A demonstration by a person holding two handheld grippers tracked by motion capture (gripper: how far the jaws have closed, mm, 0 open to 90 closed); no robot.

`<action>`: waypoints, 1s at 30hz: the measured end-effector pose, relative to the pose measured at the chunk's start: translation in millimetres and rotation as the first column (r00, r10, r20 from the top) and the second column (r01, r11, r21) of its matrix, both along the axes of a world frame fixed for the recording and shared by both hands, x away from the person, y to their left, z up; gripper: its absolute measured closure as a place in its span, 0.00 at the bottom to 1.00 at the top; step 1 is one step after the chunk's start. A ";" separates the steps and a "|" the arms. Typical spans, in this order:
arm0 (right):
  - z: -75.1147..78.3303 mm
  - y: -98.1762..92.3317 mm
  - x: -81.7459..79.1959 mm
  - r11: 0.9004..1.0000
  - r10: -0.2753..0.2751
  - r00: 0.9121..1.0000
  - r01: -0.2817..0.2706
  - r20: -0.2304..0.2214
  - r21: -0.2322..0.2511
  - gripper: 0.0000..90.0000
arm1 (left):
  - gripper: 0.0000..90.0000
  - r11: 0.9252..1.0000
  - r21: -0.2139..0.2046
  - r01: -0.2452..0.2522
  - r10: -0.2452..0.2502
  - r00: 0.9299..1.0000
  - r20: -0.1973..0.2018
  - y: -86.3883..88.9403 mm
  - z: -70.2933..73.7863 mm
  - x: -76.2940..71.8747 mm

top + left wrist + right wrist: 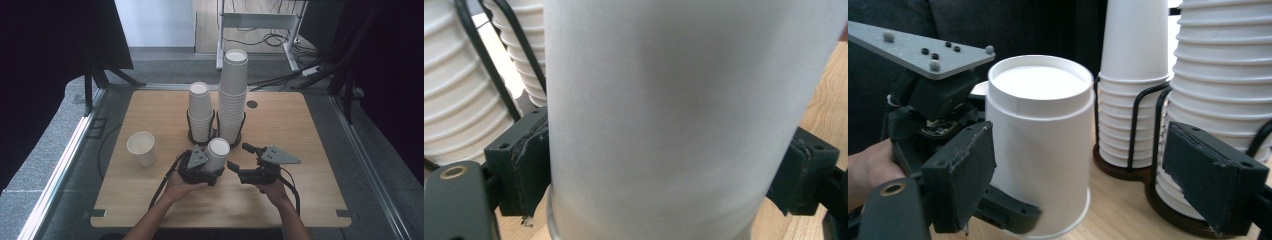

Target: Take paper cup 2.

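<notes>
1. The left gripper, held in the person's left hand at the near middle of the light wooden desk, has its jaws pinching an upside-down white paper cup from both sides; in the left gripper view the pads press the cup's wall.
2. That cup stands mouth down on the desk, base up.
3. The right gripper, just to the right of the cup, has its jaws spread wide with nothing between them.
4. A single upright white paper cup stands apart at the left.
5. Farther back, a short stack of inverted white cups and a taller stack sit in black wire holders, side by side.
</notes>
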State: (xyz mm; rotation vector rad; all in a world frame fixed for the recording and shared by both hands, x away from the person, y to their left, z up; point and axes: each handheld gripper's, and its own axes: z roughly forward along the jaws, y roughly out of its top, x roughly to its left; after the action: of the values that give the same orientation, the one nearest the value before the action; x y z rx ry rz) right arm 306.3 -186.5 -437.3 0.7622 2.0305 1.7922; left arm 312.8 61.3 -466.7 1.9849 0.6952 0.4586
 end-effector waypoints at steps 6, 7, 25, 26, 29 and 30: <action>-2.7 6.8 0.7 1.000 0.026 1.000 -0.026 -0.014 0.000 0.15 | 0.14 1.000 0.024 -0.002 0.001 1.000 0.012 -1.7 -1.5 -0.1; -3.5 8.0 1.2 1.000 0.029 0.999 -0.029 -0.018 0.003 0.15 | 0.14 1.000 0.028 -0.003 0.003 1.000 0.014 -2.2 -1.7 -0.5; -14.2 31.2 4.4 0.998 0.056 0.997 -0.056 -0.056 -0.001 0.16 | 0.14 0.990 0.131 0.058 -0.062 0.998 0.024 -21.0 -9.4 -10.0; -15.3 31.9 4.7 0.999 0.054 0.997 -0.054 -0.055 0.000 0.18 | 0.14 0.989 0.131 0.062 -0.065 0.998 0.023 -21.5 -9.5 -10.3; -18.0 32.5 5.3 0.999 0.047 0.997 -0.047 -0.053 0.004 0.24 | 0.14 0.988 0.140 0.065 -0.069 0.997 0.020 -21.4 -8.8 -10.7; -18.4 32.1 5.3 0.999 0.046 0.998 -0.046 -0.052 0.009 0.24 | 0.14 0.989 0.134 0.063 -0.066 0.998 0.020 -21.7 -8.8 -10.8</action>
State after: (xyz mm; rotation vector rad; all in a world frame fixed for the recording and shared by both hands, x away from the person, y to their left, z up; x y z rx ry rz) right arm 311.5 -154.4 -455.7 0.7777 2.0917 1.8243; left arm 302.0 39.6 -475.6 2.1169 0.5963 0.5002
